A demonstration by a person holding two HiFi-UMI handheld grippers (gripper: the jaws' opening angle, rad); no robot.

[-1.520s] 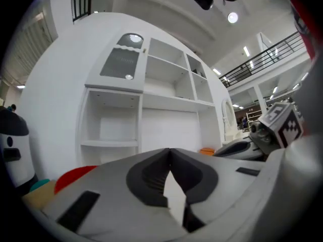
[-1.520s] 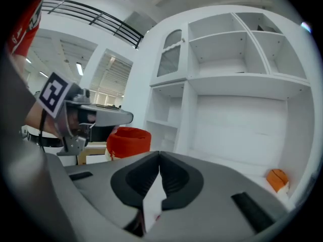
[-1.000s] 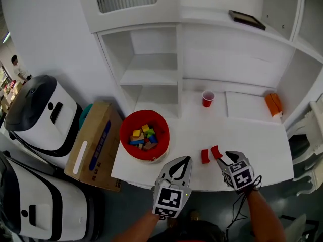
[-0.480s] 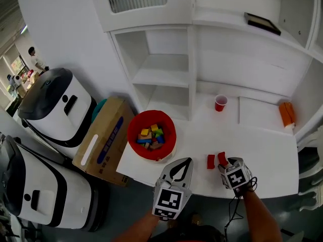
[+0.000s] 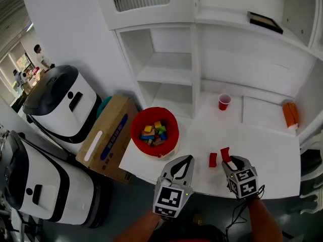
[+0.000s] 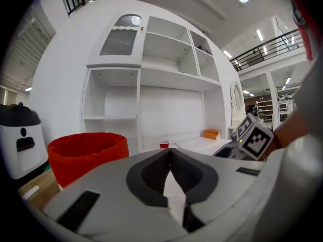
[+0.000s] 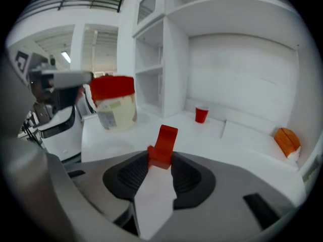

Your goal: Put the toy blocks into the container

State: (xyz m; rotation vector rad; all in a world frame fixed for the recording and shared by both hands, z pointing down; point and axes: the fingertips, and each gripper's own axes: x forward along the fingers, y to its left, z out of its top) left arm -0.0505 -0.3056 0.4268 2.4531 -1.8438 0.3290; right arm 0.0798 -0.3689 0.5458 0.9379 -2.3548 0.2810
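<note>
Red block [image 7: 162, 144]: an angled red piece, tilted, caught between the tips of the right gripper [image 5: 229, 160] near the front edge of the white table [image 5: 262, 155]. Whether it has left the surface cannot be told.
Right tool: its jaws have just been closing. The ribbed pads now press the block's lower part from both sides, so it looks pinched rather than merely straddled.
What that means: the pick-up appears made. By this reading, the carry to the container is the step that follows.
Second red block [image 5: 212, 159]: lies loose on the table just to the left of the held one, still waiting its turn.
Container [image 5: 154, 110]: a red tub at the table's left corner, well apart from the right gripper. Mixed coloured blocks [image 5: 154, 133] already lie inside.
Left gripper [image 6: 169, 153]: jaws pressed together with nothing in them. It hangs before the table edge between the tub and the loose block.
Surroundings: a red cup [image 5: 224, 102] and an orange object [image 5: 289, 114] stand at the back of the table. A cardboard box [image 5: 108, 135] sits on the floor beside the tub.
Against the earlier frames: both red blocks lie where they did and the left gripper is unchanged. Only the right jaws' spread differs, along with the head camera's framing.
</note>
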